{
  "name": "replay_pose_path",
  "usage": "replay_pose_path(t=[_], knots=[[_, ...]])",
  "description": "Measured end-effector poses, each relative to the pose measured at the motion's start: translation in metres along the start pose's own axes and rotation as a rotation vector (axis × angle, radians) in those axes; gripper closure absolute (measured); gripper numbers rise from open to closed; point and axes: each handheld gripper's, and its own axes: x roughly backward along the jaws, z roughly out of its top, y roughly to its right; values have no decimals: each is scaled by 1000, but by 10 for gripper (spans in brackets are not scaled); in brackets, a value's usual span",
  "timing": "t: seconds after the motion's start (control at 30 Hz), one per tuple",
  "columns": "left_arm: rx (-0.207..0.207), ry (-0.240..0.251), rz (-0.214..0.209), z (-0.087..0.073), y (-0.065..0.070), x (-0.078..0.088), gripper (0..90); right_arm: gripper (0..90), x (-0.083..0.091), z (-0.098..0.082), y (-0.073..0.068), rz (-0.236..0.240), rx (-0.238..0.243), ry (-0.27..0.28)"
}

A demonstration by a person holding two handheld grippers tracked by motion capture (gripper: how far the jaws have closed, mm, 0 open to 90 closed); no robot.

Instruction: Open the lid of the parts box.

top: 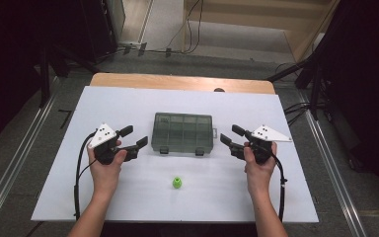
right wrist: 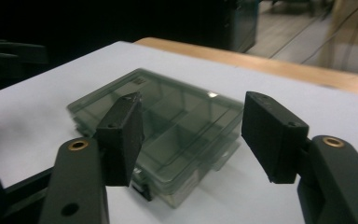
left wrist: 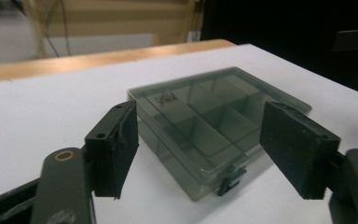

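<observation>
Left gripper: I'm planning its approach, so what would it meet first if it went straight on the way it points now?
Probably the closed grey compartment box: the open left gripper aims at its near corner, with bare table between.

white-topped wooden table (top: 128,187) on grey floor (top: 10,163); dark surroundings, cables (top: 190,29) behind.

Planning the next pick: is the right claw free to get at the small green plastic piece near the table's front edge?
Probably yes: the right claw is open and empty, and bare white tabletop separates it from the green piece.
</observation>
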Motion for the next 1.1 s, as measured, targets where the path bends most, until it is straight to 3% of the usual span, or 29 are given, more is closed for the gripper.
replay_pose_path(t=[0.03,0.1,0.13,0.17,0.27,0.47,0.73,1.1], knots=[[3,-7,-4,-1,0,-1,332,412,-3,-1,2,27,-8,-16],[5,-9,0,-2,0,-3,452,438,-5,-3,2,31,-17,-27],[20,-28,-1,-4,-2,-6,509,524,-9,-5,3,34,-14,-41],[20,-28,-1,-4,-2,-6,552,566,-10,-6,3,45,-17,-43],[53,-93,-20,-9,-7,-14,688,694,-16,-9,1,58,1,-61],[46,-170,-52,-16,-12,-22,873,864,-28,-17,-1,92,28,-137],[48,-225,-45,-22,-18,-29,887,876,-35,-27,-2,82,67,-214],[70,-275,-63,-28,-19,-36,887,877,-38,-38,4,53,49,-274]])
